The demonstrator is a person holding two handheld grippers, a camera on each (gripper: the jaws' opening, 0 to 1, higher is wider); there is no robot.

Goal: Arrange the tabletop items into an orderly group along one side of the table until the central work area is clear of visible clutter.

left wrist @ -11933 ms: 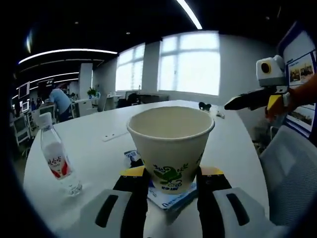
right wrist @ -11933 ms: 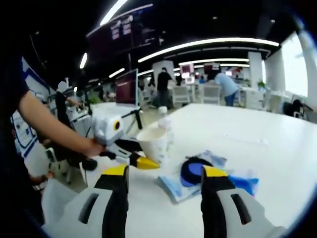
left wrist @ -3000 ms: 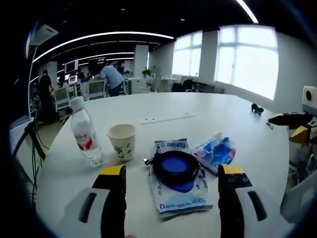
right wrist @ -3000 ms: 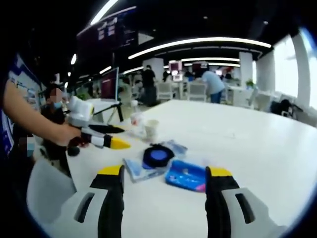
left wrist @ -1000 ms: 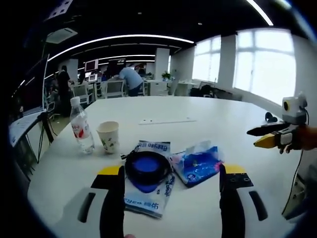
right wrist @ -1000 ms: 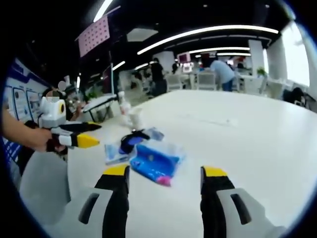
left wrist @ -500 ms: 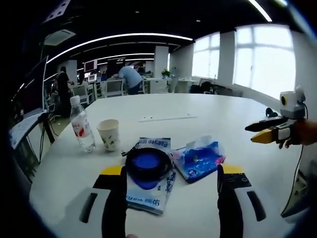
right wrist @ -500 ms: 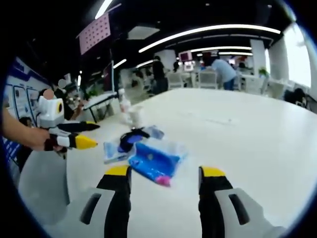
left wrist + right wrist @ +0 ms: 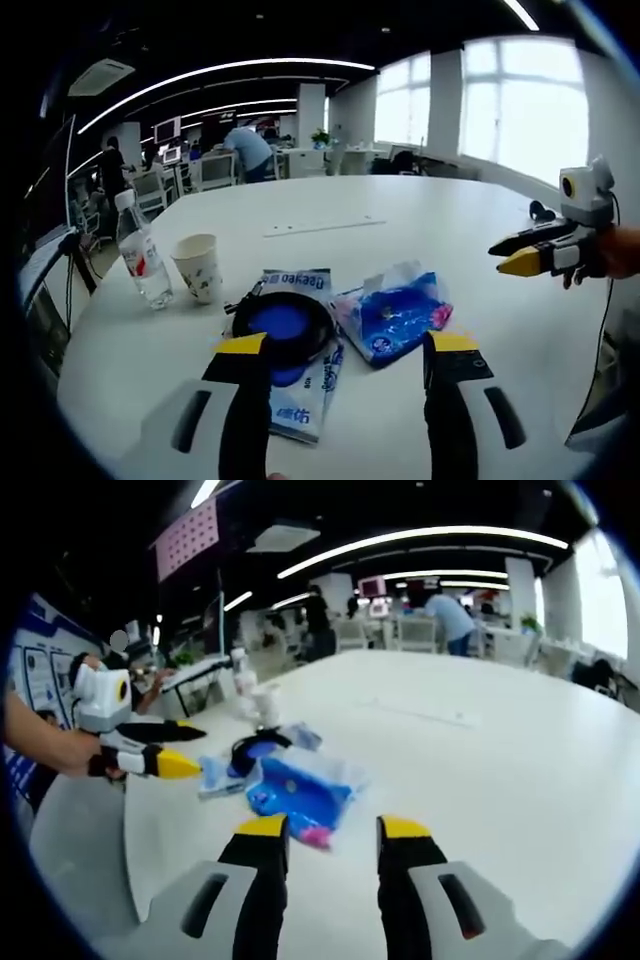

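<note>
While both tongs (image 9: pixel 342 345) (image 9: pixel 331 828) gape empty, the blue packet (image 9: pixel 297 792) lies seemingly near the table's edge (image 9: pixel 135 875).

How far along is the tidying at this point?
Partly done, by the look of it. The water bottle and paper cup stand side by side near the table's edge. Neither claw holds anything: the left claw frames the black-and-blue round item on its packet, and the right claw hovers before the blue tissue pack. These still need lining up.
</note>
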